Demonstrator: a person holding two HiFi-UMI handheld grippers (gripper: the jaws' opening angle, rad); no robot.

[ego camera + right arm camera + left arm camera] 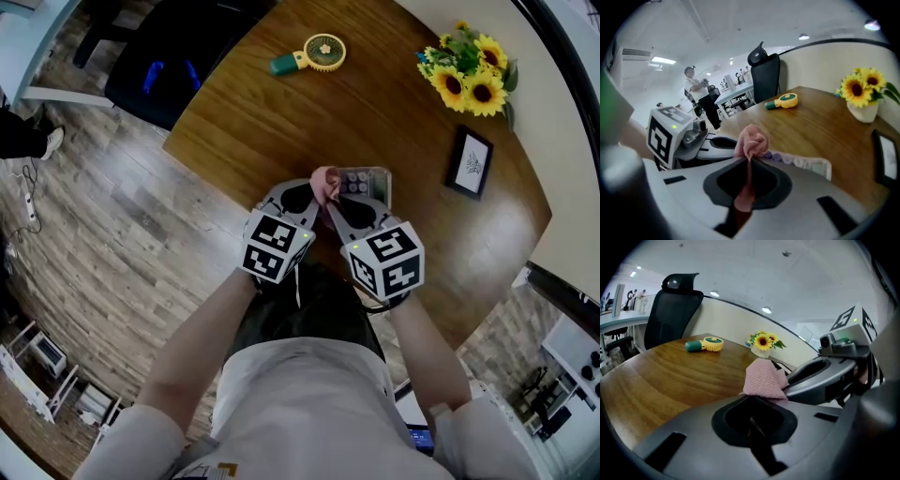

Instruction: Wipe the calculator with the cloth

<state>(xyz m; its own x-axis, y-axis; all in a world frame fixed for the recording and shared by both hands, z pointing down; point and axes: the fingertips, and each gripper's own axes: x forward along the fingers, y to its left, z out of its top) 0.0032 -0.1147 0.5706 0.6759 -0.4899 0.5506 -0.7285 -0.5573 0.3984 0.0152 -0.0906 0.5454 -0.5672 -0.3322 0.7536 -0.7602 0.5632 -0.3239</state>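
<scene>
Right gripper (749, 158) clamped on cloth (750, 138), left gripper (755, 398) closed empty; we should drag cloth flat across calculator (808, 164) at the table (281, 112) edge, pressing lightly.

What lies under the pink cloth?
The calculator: its purple keys and pale edge show beside the cloth. Its near part is covered by the cloth and the right tongs.

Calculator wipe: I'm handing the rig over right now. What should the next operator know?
Right gripper: shut on the pink cloth, at the calculator's edge.
Left gripper: jaws together, tips against the cloth; a pinch can't be confirmed.
Calculator lies on the wooden table, just ahead of both grippers.
Done: cloth in grip.
To do: the wiping itself; no stroke can be confirmed.
</scene>
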